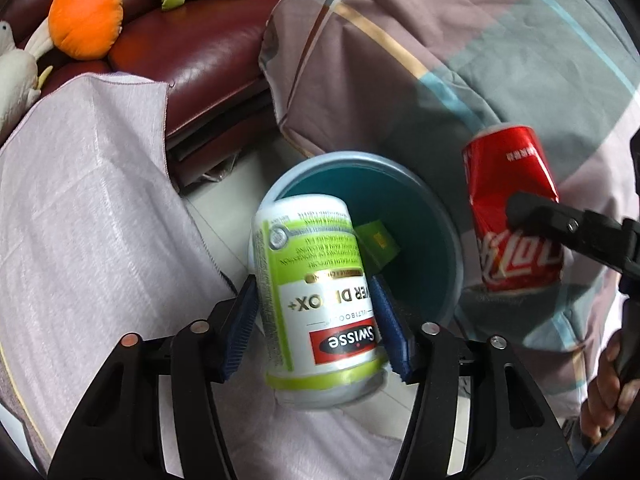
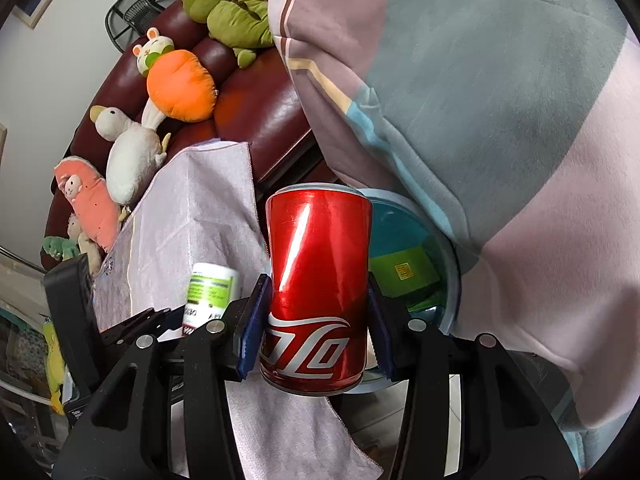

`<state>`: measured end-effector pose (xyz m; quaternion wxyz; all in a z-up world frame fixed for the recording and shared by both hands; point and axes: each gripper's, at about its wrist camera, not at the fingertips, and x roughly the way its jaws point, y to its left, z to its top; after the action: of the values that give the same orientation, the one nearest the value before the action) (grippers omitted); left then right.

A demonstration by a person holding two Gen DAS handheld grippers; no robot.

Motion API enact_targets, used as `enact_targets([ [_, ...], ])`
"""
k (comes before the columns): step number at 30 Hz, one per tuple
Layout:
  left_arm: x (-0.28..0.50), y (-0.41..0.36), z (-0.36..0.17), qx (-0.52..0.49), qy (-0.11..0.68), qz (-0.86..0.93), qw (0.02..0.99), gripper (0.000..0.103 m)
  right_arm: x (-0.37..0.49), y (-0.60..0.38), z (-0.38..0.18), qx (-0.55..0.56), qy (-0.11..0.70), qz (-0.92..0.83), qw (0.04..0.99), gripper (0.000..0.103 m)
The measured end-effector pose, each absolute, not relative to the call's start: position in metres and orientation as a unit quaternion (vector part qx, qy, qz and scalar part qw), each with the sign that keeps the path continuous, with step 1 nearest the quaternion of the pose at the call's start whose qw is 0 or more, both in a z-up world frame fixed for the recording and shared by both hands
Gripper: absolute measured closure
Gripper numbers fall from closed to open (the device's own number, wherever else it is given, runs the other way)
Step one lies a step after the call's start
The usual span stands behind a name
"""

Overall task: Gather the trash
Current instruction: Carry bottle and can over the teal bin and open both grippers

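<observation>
Sofa (image 1: 208, 52): dark red leather, upper left of both views; plush toys line its seat, an orange carrot toy (image 2: 180, 84) and a white goose toy (image 2: 128, 160) among them.
Quilt (image 1: 460, 60): striped pink, grey and teal, filling the upper right of both views.
Pale cloth (image 1: 88, 200): lilac-grey, draped over the left and lower part of the left wrist view.
Bin (image 1: 436, 216): round, teal inside with a pale blue rim, centre of the left wrist view; a green box (image 2: 404, 272) lies inside it.
Supplement bottle (image 1: 316, 292): white and green, upside down, tilted, over the bin's near rim.
Left gripper (image 1: 316, 320): blue pads flank the bottle; the left pad touches it, but at the right pad I cannot tell contact from a narrow gap.
Red can (image 2: 316, 288): dented, to the right of the bottle, in front of the bin's edge.
Right gripper (image 2: 316, 320): pads pinch the can's lower sides.
</observation>
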<state>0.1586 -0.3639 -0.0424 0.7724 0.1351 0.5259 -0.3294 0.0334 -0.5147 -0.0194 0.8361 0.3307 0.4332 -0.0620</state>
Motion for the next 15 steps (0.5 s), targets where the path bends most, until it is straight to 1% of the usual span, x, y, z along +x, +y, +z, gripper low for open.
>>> enact_targets([
  [2,0.159,-0.367,-0.045,0.138,0.521,-0.327,0.776,0.033,0.034,-0.516,-0.021,0.331,0.435,-0.063,0.835,0.059],
  [3,0.16,-0.367,-0.045,0.139,0.521,-0.324,0.777,0.031,0.034,-0.516,-0.023,0.331,0.437,-0.063,0.834,0.059],
  [7,0.162,-0.362,-0.047,0.131,0.526,-0.32,0.777,0.029,0.034,-0.518,-0.028,0.332,0.441,-0.063,0.832,0.059],
  [15,0.164,-0.341,-0.043,0.105,0.536,-0.312,0.777,0.022,0.039,-0.517,-0.03,0.328,0.446,-0.065,0.83,0.059],
])
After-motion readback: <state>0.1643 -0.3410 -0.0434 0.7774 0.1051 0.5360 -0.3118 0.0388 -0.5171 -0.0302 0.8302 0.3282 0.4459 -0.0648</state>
